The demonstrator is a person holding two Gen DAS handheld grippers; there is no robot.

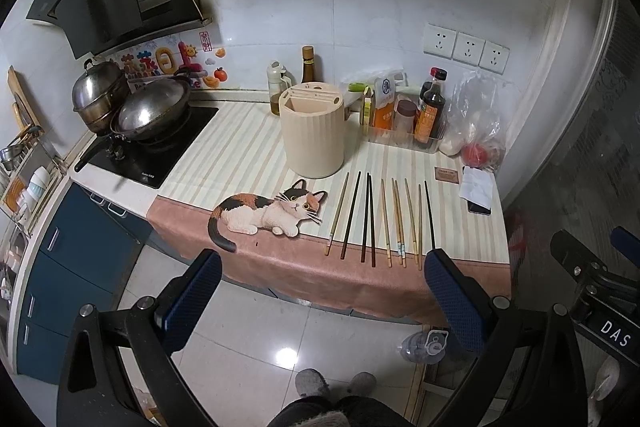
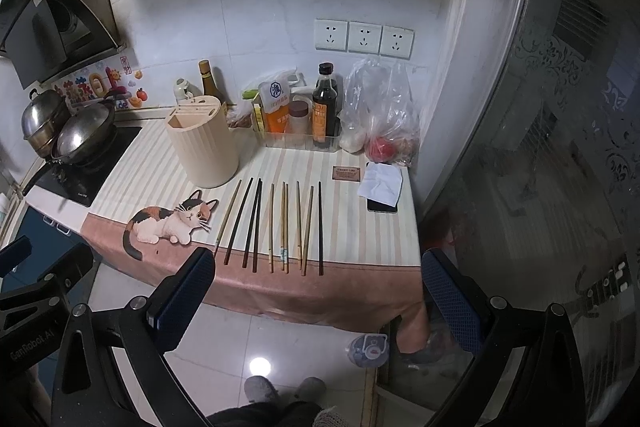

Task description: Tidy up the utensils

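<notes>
A: What writing can you read?

B: Not much. In the left wrist view the right gripper's body (image 1: 600, 291) at the right edge shows "DAS". In the right wrist view the left gripper's body (image 2: 36, 307) at the left edge reads "GenRobot.AI". The orange seasoning pouch (image 2: 279, 103) carries a blue hexagon with a Chinese character; the dark sauce bottle (image 2: 325, 105) has an orange label too small to read. The brown card (image 2: 347, 173) near the phone (image 2: 382, 205) has print I cannot make out.

A: And the grippers?

B: The left gripper (image 1: 324, 267) has its blue-padded fingers spread wide, holding nothing, over the floor in front of the counter. The right gripper (image 2: 318, 267) is likewise spread apart and empty.

A: Where are the chopsticks?

B: The chopsticks (image 2: 276, 225) lie side by side on the striped cloth (image 2: 352, 227), tips at the near edge, right of the cat picture (image 2: 168, 223). The beige utensil holder (image 2: 204, 143) stands upright just beyond their far ends, to the left.
</notes>
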